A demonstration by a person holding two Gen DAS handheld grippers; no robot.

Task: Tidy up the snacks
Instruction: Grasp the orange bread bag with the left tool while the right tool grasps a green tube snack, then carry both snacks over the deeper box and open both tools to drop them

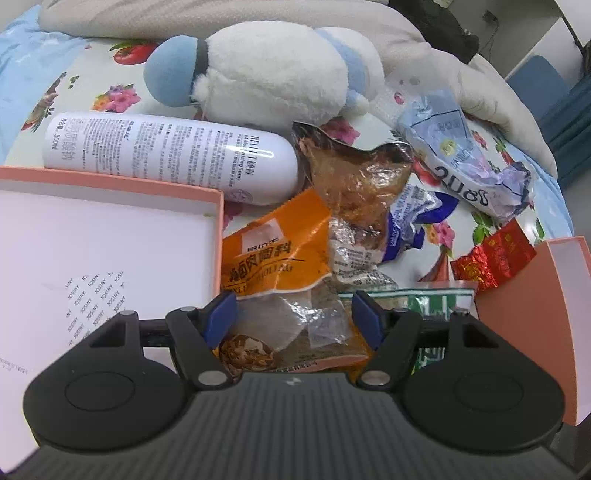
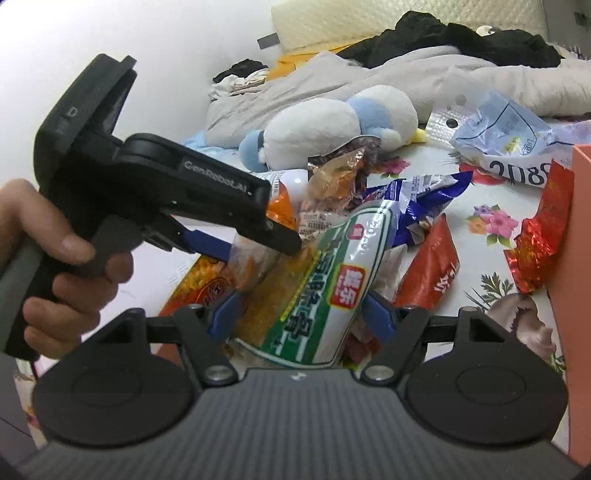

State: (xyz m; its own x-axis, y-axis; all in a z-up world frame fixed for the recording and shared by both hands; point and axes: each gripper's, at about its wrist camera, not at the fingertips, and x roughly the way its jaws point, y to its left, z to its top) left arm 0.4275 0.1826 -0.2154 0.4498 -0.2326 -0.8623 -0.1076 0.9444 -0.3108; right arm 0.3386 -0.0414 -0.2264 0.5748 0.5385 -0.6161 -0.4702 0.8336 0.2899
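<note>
1. A bed with a flower-printed sheet (image 2: 491, 221) fills the scene.
2. A grey quilt (image 2: 369, 77) lies bunched across the sheet's far side.
3. Black clothes (image 2: 461, 40) are heaped behind the quilt.
4. A plain white wall (image 2: 166, 33) rises left of the quilt.
5. Light is even and bright.

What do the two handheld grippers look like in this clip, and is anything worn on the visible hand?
Both the left gripper and right gripper have matte black bodies with ribbed tops, round side discs, silver pivot screws and blue finger pads. In the right wrist view, the left gripper's side carries white "GenRoboAI" lettering, a "D" mark and a pistol-style handle. The hand is bare: no glove, no sleeve visible.
</note>
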